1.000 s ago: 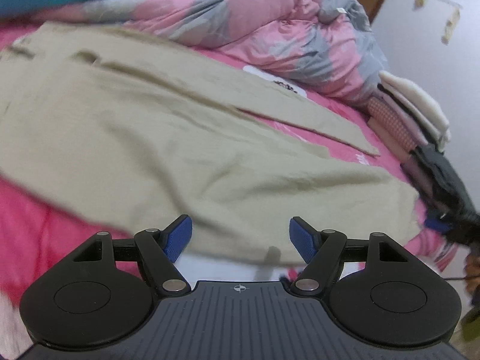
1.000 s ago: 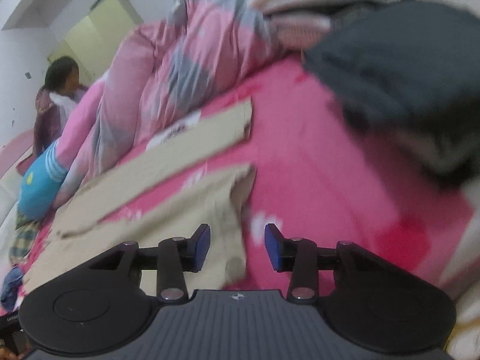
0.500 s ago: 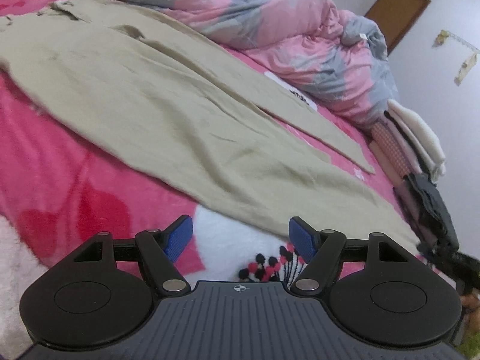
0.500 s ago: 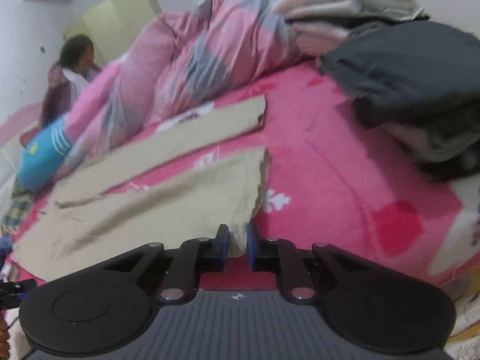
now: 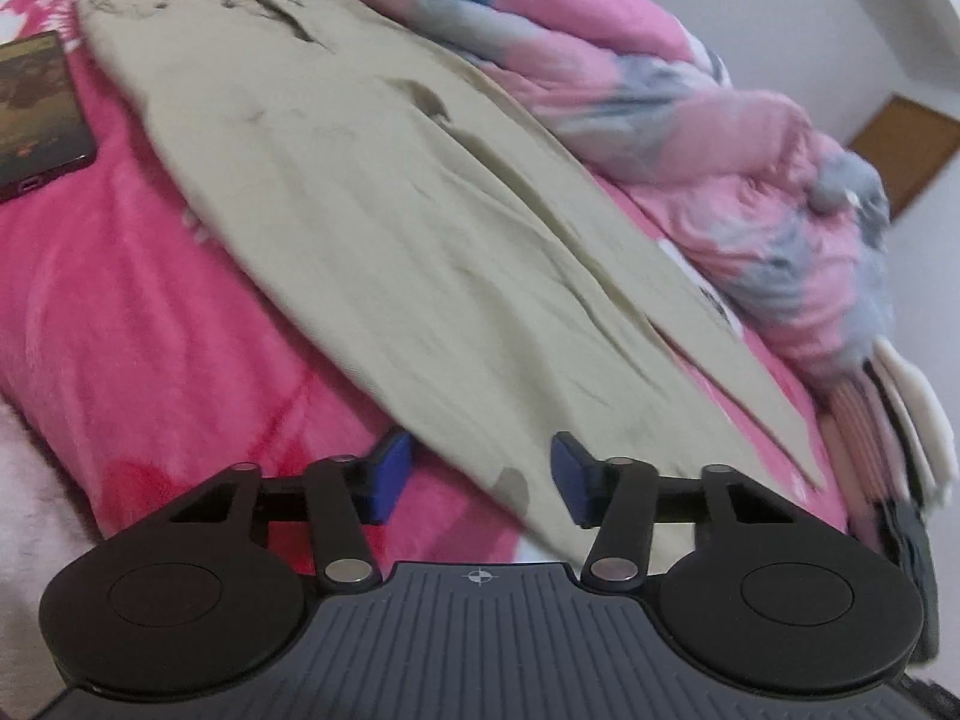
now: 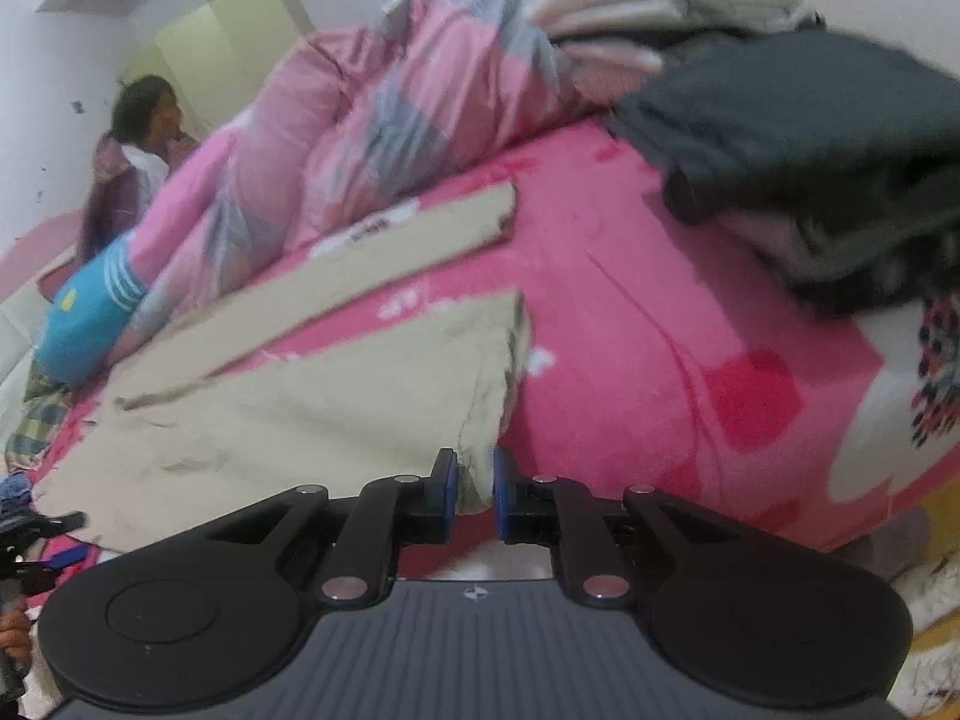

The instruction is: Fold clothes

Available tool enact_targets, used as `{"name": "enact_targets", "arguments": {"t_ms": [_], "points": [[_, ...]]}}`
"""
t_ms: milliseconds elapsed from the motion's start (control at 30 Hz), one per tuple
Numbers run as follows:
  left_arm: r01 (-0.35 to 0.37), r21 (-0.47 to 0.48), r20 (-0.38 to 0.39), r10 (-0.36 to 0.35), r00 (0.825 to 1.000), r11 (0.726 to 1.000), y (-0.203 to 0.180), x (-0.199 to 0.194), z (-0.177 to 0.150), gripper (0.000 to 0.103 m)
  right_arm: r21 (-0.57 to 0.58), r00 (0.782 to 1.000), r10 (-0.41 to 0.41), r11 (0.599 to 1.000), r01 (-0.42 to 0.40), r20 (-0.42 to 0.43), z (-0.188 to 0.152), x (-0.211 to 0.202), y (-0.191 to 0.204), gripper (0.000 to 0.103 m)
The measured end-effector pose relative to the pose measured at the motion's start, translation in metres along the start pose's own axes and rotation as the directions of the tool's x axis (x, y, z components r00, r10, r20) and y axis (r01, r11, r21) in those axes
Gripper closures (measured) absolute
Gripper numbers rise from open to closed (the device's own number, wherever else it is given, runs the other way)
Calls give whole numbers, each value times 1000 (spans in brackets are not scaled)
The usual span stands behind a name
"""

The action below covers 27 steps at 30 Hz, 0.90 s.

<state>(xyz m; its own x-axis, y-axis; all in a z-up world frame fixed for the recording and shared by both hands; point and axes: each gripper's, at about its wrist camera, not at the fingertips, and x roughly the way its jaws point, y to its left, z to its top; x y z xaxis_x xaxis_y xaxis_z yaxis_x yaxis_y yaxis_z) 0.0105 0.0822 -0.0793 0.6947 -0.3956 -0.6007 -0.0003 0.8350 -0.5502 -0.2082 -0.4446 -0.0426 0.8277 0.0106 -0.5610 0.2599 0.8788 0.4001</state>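
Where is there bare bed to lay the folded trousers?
Free: the pink bedspread between the beige trousers hem and the dark folded stack, and the near strip between trousers and phone. Crowded: the bunched quilt along the far side, and the folded piles by it.

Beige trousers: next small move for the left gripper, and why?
Probably finish closing the left gripper on the edge of the beige trousers. Its fingers have just been closing with the cloth edge between them, not yet pinched; the right gripper already clamps the leg hem.
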Motion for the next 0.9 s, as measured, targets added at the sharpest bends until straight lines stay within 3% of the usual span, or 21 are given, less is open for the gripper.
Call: {"name": "enact_targets", "arguments": {"t_ms": [33,100,200,333,467,533,633,800,900], "points": [[-14,-5,14,14,1000,1000,0,1,0,69,-9,1000,6,1000,-6,12,3,-5,4,90],[-44,-11,39,44,998,999,0,2,-1,89,-31,1000,4,1000,-4,20,7,-10,9,90],[-49,-27,69,51,996,998,2,-5,-2,97,-43,1000,8,999,-7,24,12,-14,15,90],[-58,7,98,58,993,998,0,-19,-6,99,-43,1000,-2,999,2,9,10,-13,15,90],[-84,26,48,83,995,996,7,-7,-9,99,6,993,-45,999,46,-105,-7,13,-5,90],[-105,91,60,99,993,990,0,-10,-9,98,27,982,-136,990,141,-130,-12,18,-11,87],[-137,156,80,126,989,978,-4,-21,-10,95,4,957,-283,959,284,-69,-9,1,-10,87],[-208,223,165,174,971,952,-3,-43,-12,92,-83,976,-211,973,215,59,7,-16,33,86],[-191,253,206,140,968,948,-9,-48,-11,85,-204,997,-35,978,49,73,7,11,93,86]]}}
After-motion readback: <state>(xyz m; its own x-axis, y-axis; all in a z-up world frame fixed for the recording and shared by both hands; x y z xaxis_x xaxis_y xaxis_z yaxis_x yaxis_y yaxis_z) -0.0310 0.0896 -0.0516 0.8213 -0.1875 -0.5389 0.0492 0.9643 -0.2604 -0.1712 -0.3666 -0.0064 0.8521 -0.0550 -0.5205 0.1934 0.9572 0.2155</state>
